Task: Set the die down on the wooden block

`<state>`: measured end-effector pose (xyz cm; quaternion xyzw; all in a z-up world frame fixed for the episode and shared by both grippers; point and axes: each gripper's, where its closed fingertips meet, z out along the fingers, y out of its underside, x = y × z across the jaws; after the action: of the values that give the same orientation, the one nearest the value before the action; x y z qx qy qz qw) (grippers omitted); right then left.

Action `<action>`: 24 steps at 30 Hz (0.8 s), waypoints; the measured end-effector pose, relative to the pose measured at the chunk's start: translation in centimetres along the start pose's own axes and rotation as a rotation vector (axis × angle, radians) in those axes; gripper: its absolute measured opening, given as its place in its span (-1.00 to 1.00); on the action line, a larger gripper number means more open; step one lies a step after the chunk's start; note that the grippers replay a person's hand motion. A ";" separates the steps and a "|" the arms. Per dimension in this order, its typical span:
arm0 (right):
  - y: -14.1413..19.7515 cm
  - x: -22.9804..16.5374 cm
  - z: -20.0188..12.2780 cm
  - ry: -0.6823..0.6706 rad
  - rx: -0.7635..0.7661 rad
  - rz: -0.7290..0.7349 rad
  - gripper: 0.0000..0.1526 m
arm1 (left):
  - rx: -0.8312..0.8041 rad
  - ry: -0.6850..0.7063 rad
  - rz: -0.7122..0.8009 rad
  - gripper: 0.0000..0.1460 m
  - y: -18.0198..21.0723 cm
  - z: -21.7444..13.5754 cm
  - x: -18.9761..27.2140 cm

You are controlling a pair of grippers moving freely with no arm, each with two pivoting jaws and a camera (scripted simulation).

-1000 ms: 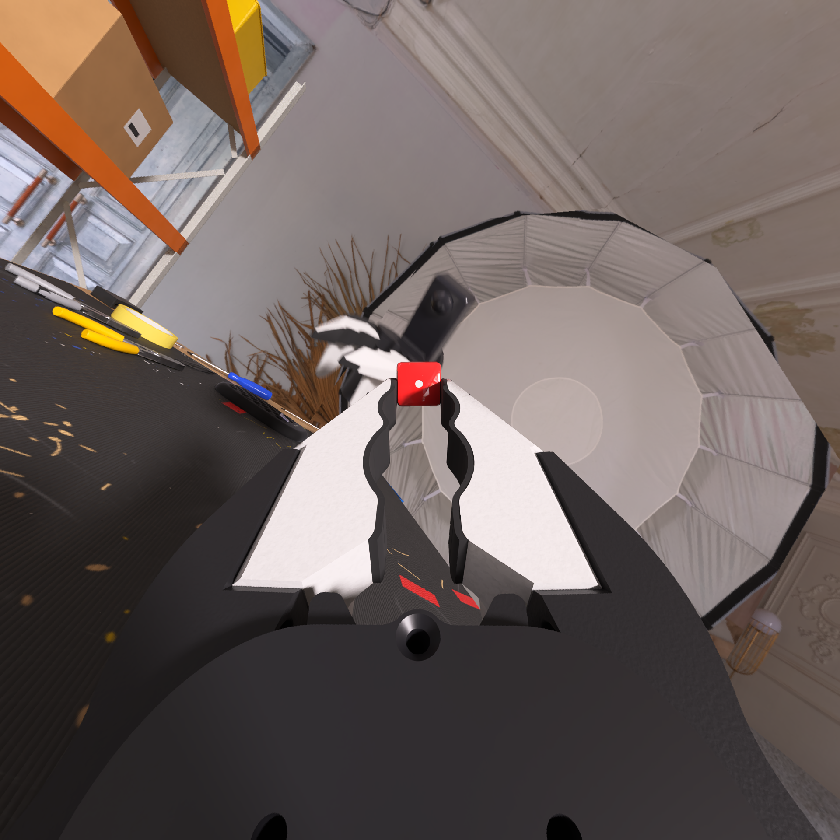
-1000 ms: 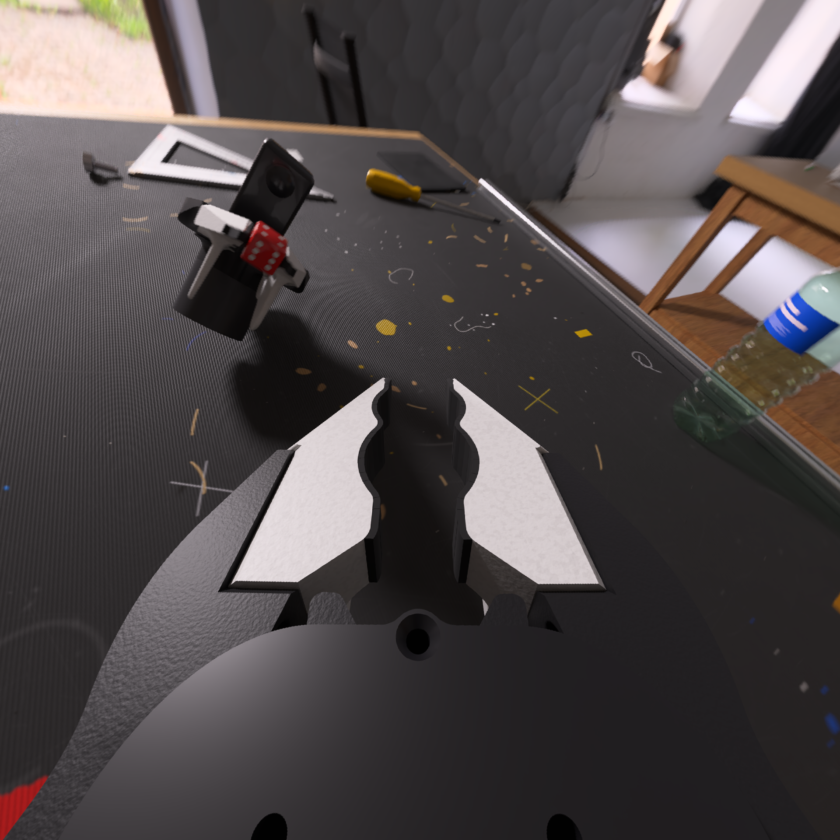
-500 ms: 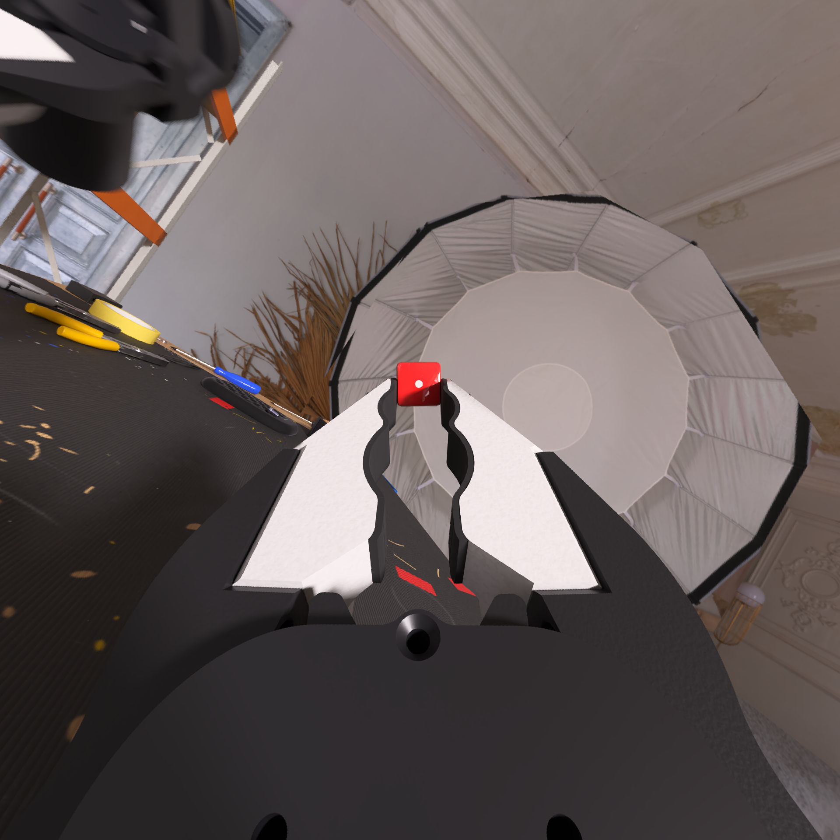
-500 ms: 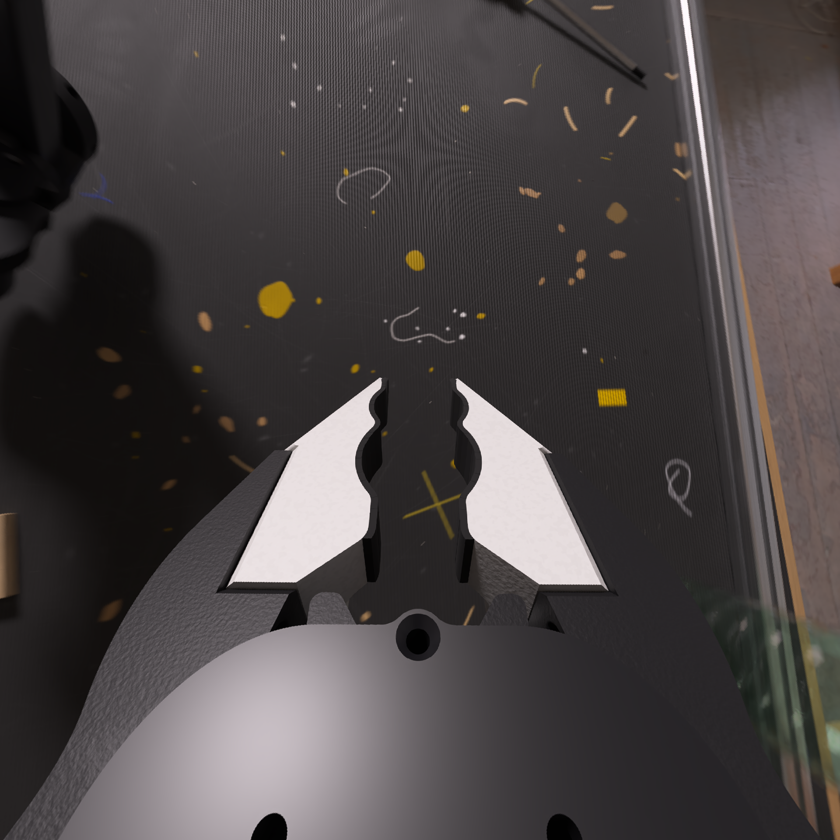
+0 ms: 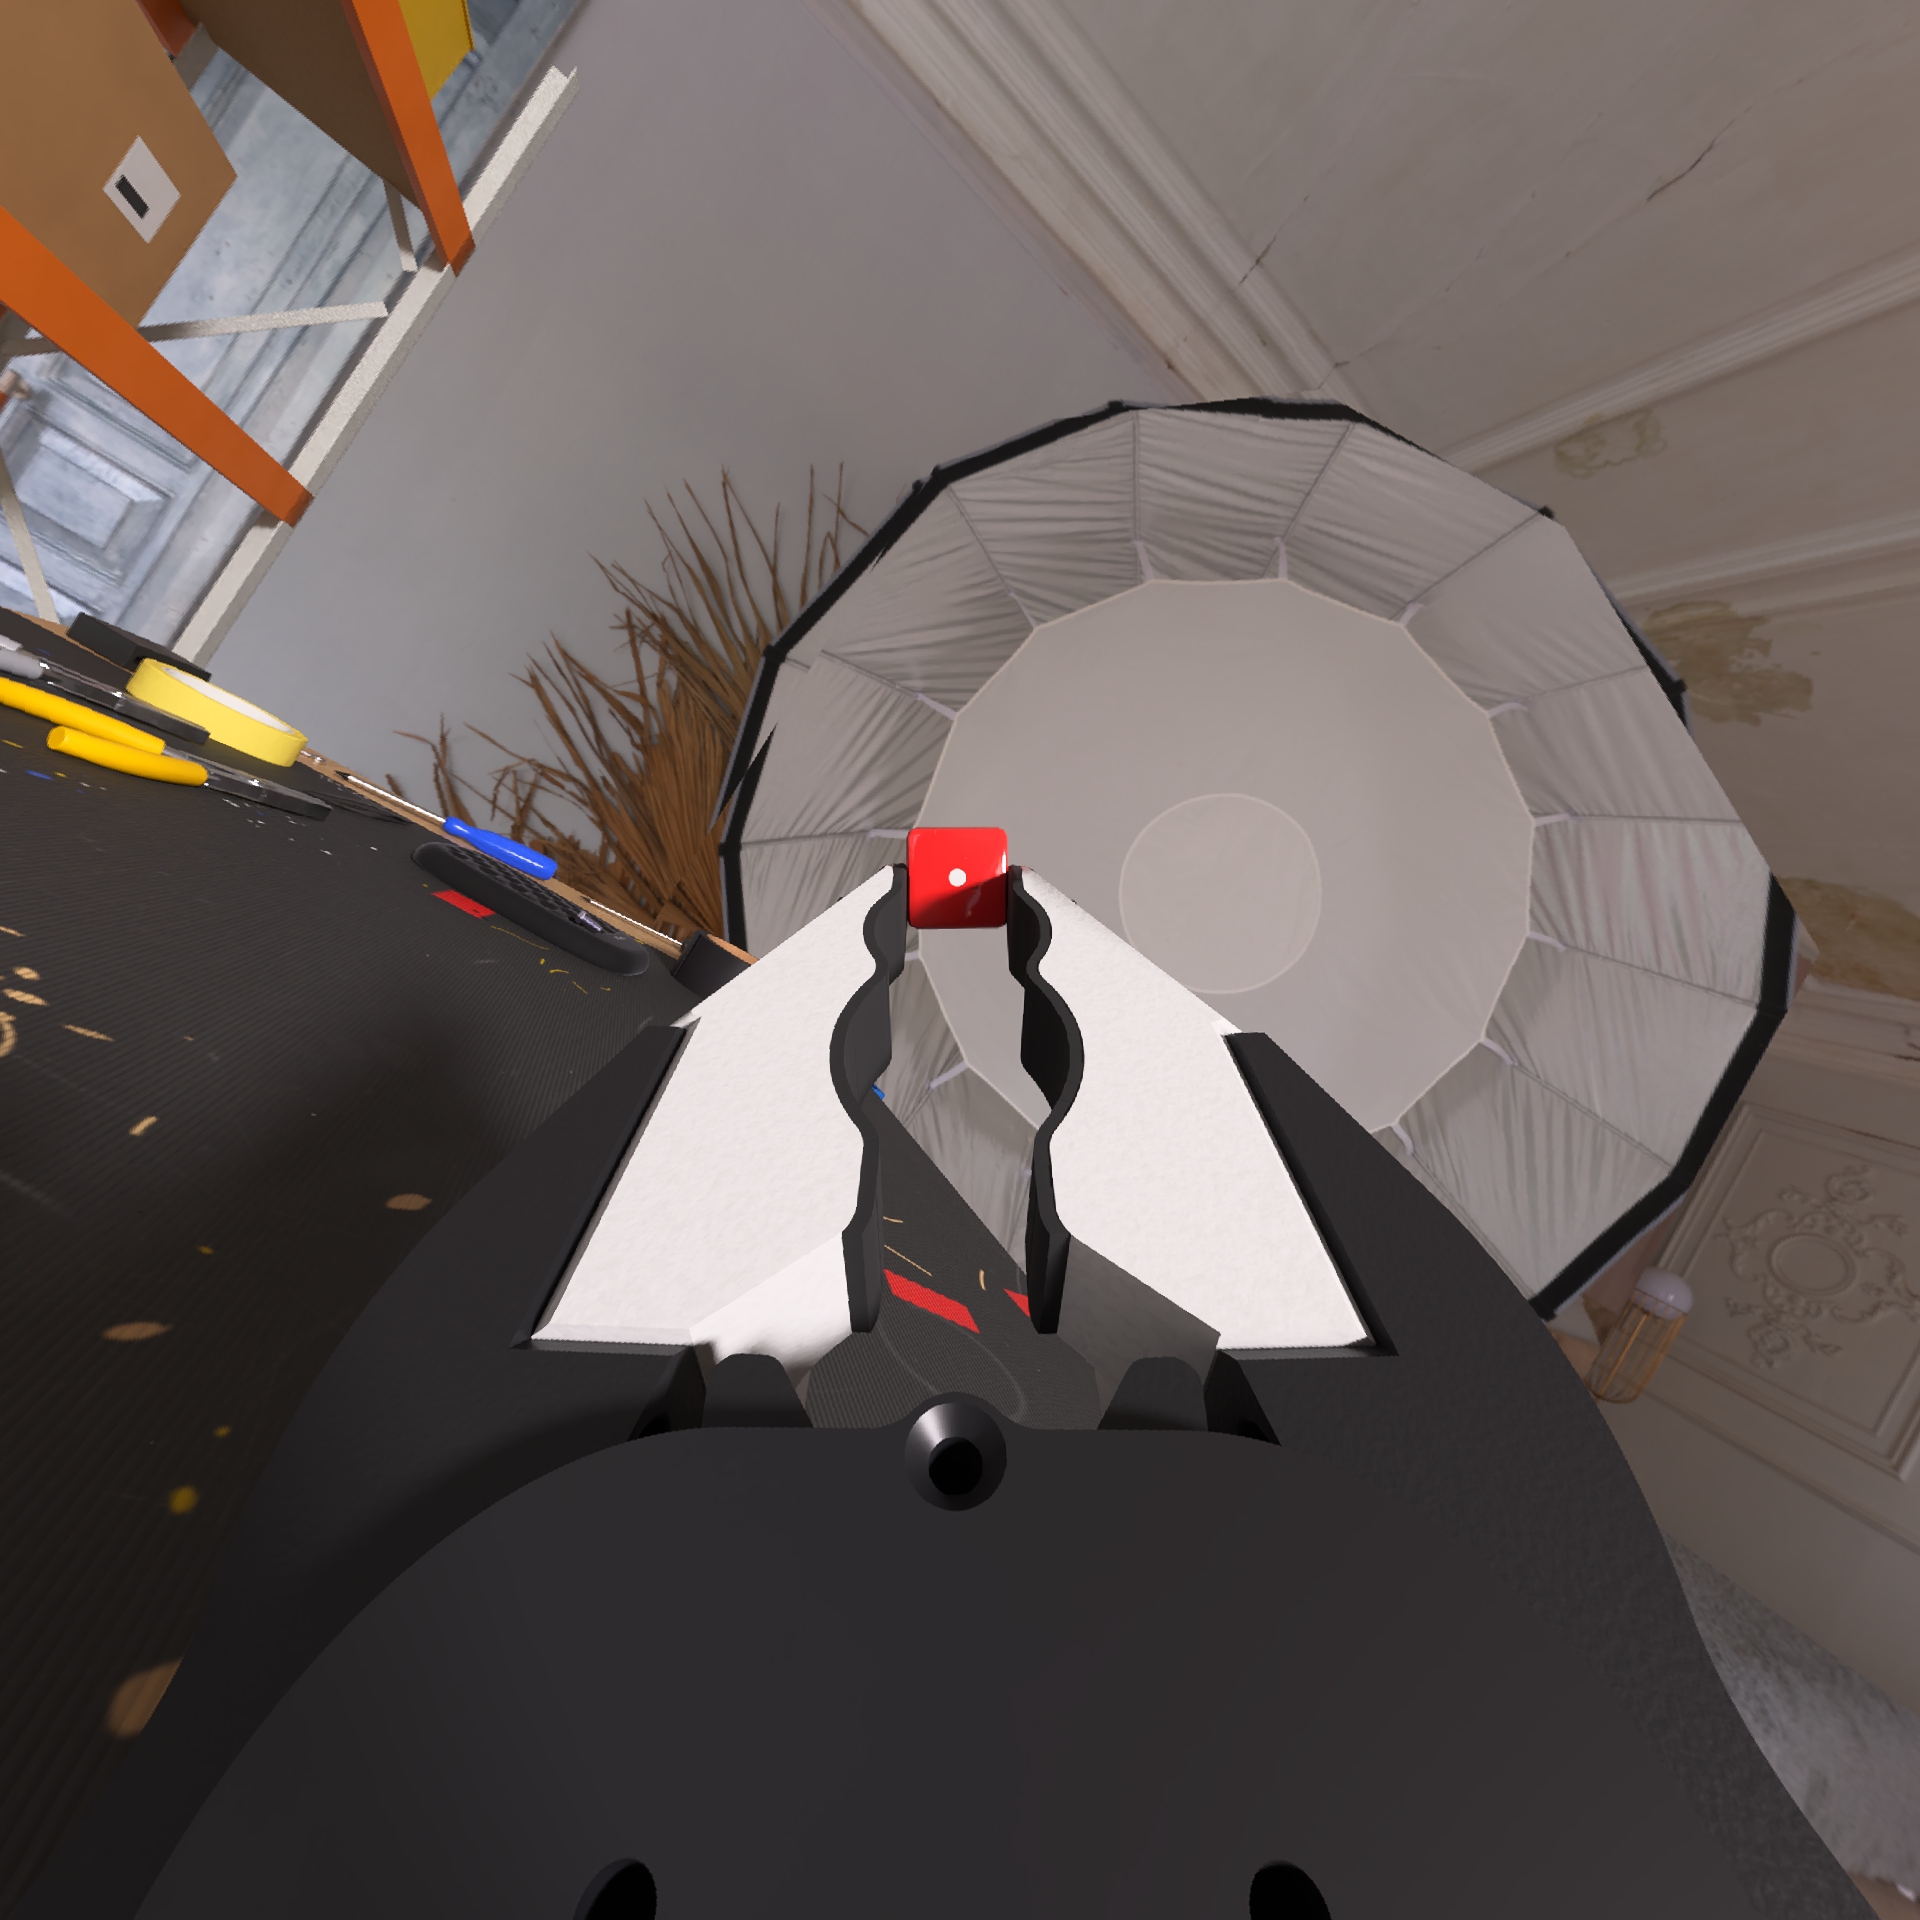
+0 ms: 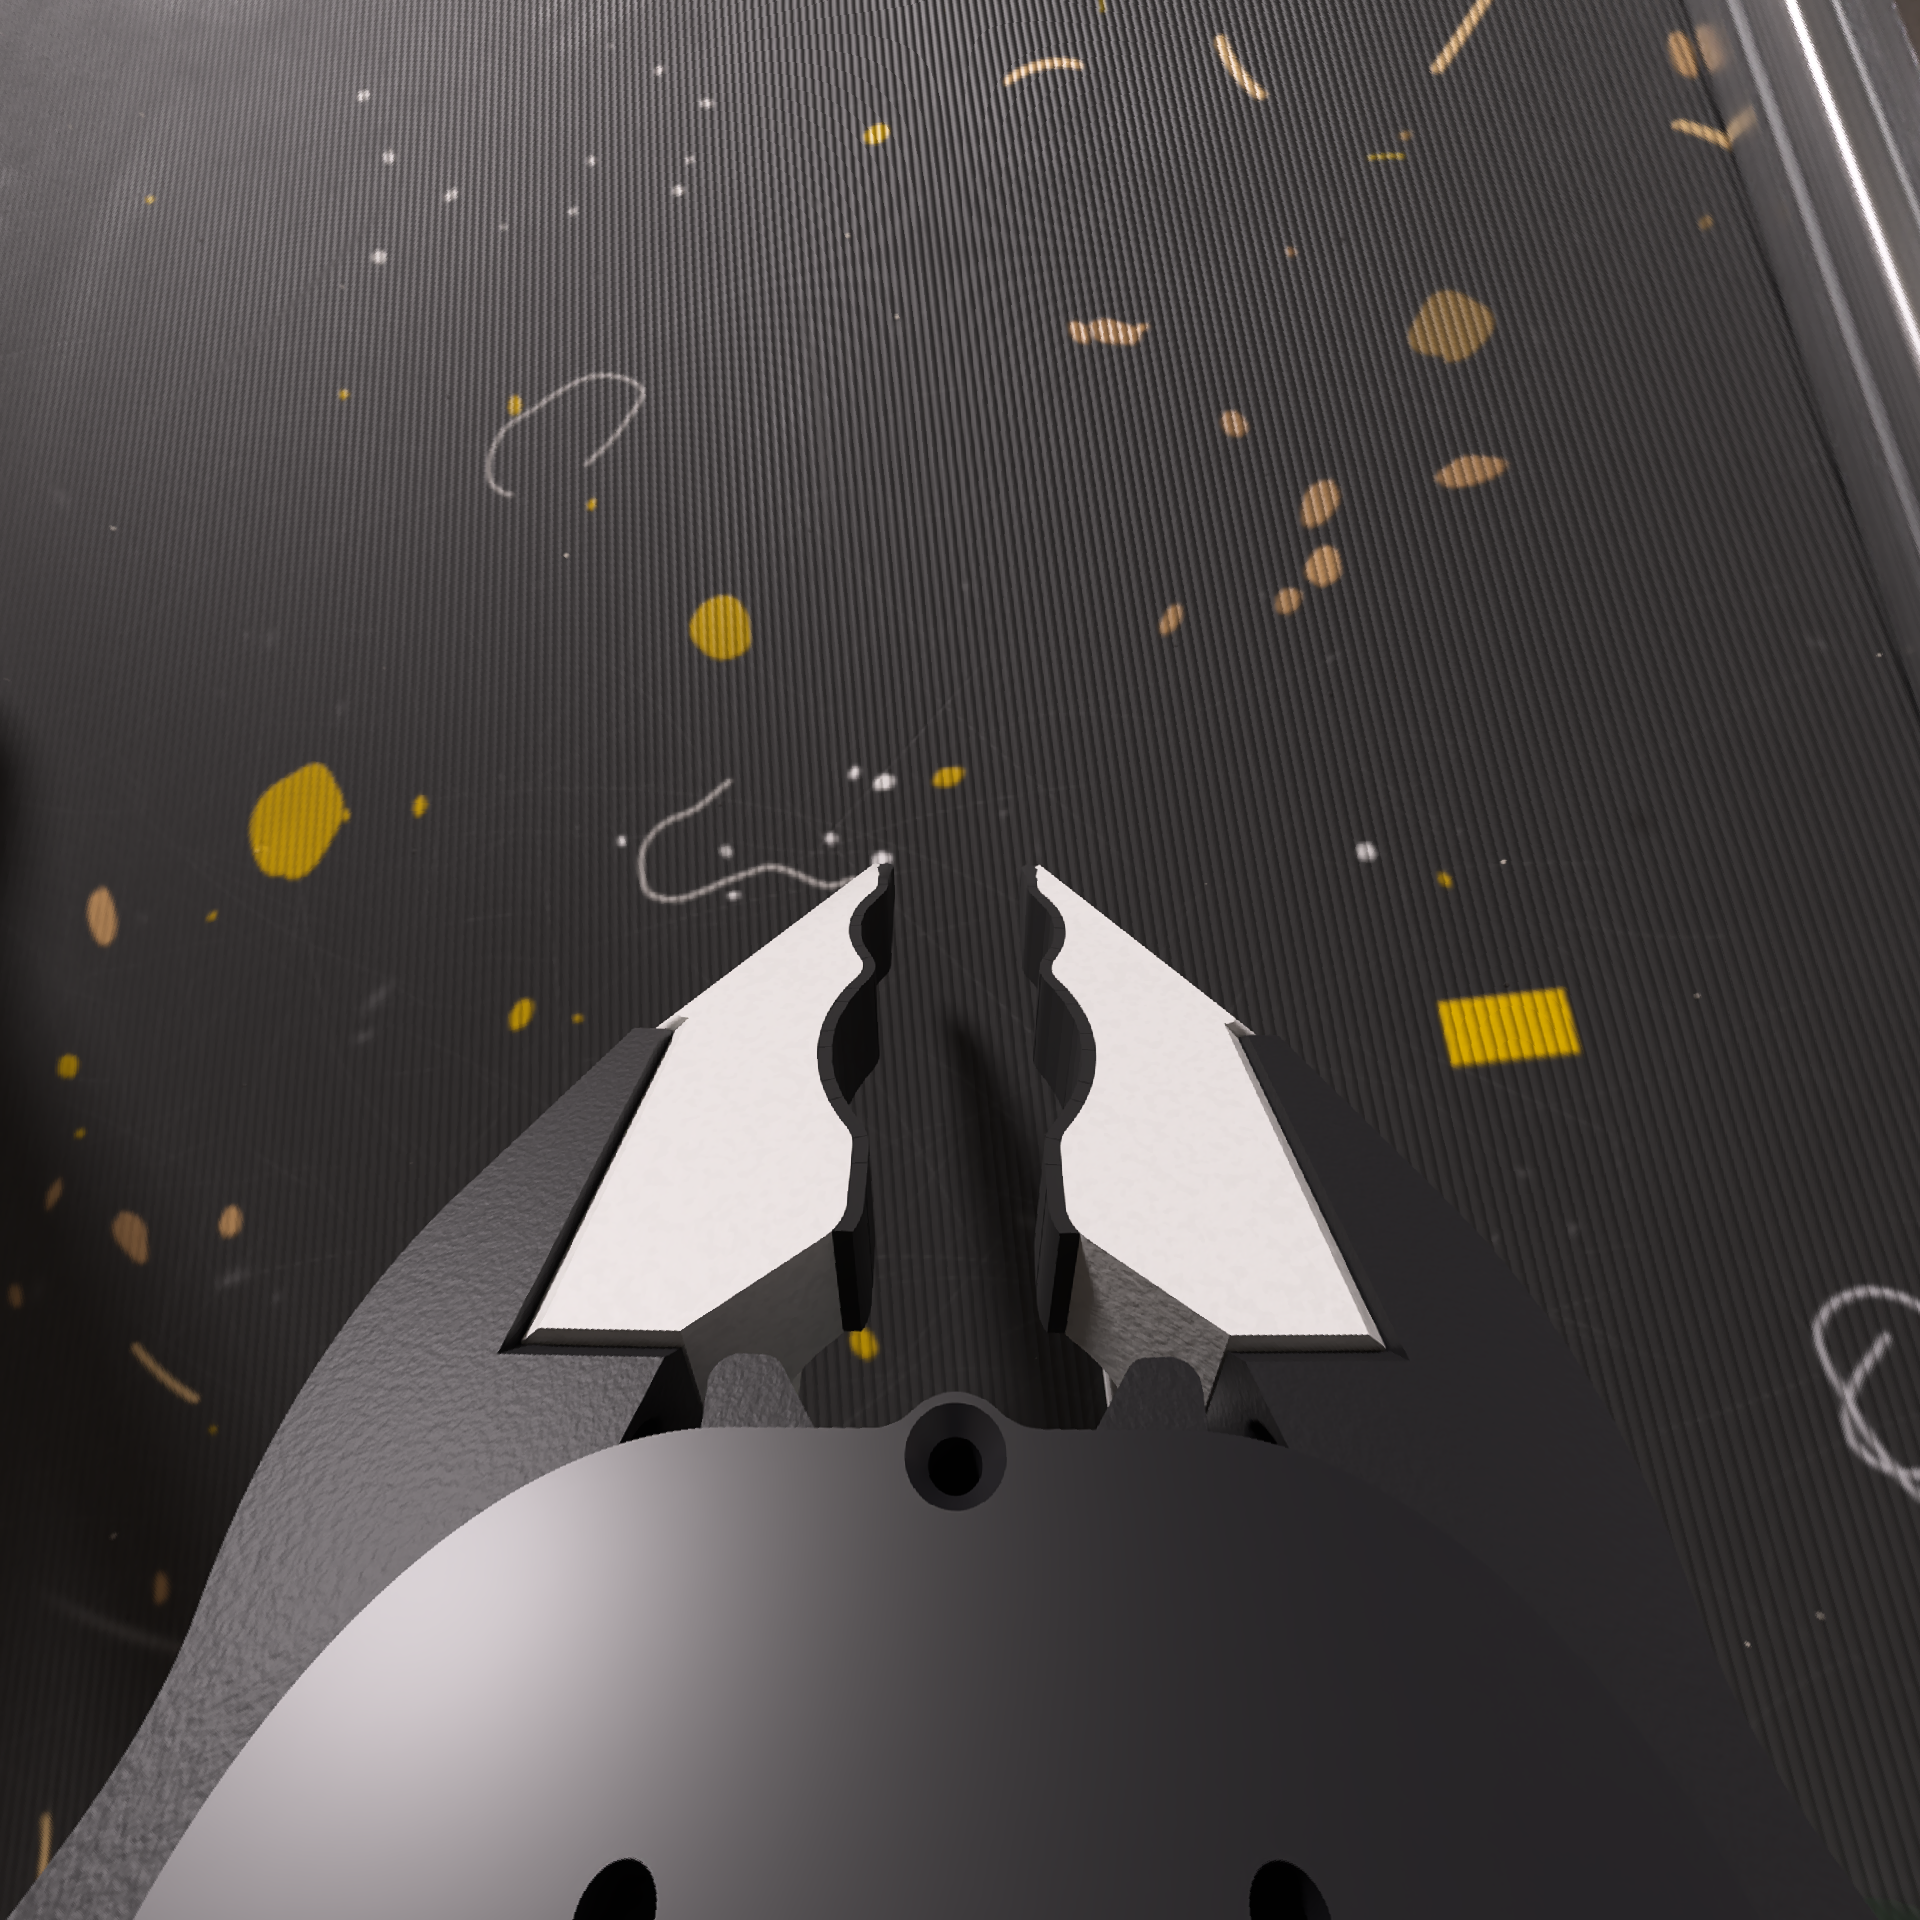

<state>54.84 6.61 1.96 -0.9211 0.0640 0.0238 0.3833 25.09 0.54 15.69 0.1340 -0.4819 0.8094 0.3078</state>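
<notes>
1. Left tool (image 5: 956, 883) first: its fingertips are clamped on the red die (image 5: 956, 876), one white pip facing the camera. It's tilted up and away from the counter (image 5: 208, 1091), so the die hangs in the air right at the tips.
2. Right tool (image 6: 958, 878) points down at the counter (image 6: 935, 416) with a gap between its fingers and nothing in it.
3. Under the right tool it's just dark ribbed surface with yellow and tan paint spots, white scribbles, and a yellow rectangle mark (image 6: 1509, 1027) off to its right. A metal edge strip (image 6: 1849, 208) runs along the counter's right side.
4. Past the left tool, on the counter's far edge: a blue-handled tool (image 5: 501, 847), a roll of yellow tape (image 5: 218, 710) and yellow-handled tools (image 5: 125, 755).
5. Further back there's a big white softbox (image 5: 1299, 831) directly behind the die, dried brown grass (image 5: 644, 758) beside it, and orange shelving (image 5: 156, 364) with a cardboard box (image 5: 94, 156) up top left.
6. Wooden block doesn't show in either view.
</notes>
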 end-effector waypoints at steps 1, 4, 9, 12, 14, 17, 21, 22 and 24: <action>0.1 0.1 0.1 0.001 -0.001 0.000 -0.69 | -0.003 0.001 0.000 -0.75 0.0 0.0 0.0; 0.2 0.1 0.2 0.001 0.025 0.000 -0.69 | -0.004 0.004 -0.001 -0.75 0.1 0.0 0.0; -0.5 -0.7 -1.6 0.008 0.056 -0.004 -0.67 | -0.004 0.004 -0.005 -0.75 0.1 0.1 0.0; -2.3 -3.9 -6.6 0.055 0.148 -0.007 -0.60 | -0.007 -0.003 0.000 -0.75 0.1 0.1 -0.1; -2.6 -7.4 -11.2 0.130 0.209 -0.008 -0.52 | -0.019 -0.021 0.012 -0.75 0.3 0.2 -0.2; -0.2 -13.4 -17.5 0.266 0.249 -0.034 -0.51 | -0.132 -0.101 0.053 -0.75 1.8 0.8 -1.1; 6.3 -20.4 -22.5 0.448 0.286 0.027 -0.53 | -0.564 -0.338 0.189 -0.75 6.5 1.8 -4.0; 8.4 -22.0 -22.9 0.467 0.269 0.062 -0.55 | -0.709 -0.408 0.247 -0.75 7.8 1.7 -4.9; 12.5 -24.4 -23.3 0.518 0.192 0.118 -0.55 | -0.943 -0.500 0.324 -0.75 9.8 1.5 -6.0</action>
<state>28.84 -16.21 11.87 -0.8508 0.2153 -0.1963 0.4374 23.49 -6.38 6.52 0.0939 -0.8646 0.4867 0.0827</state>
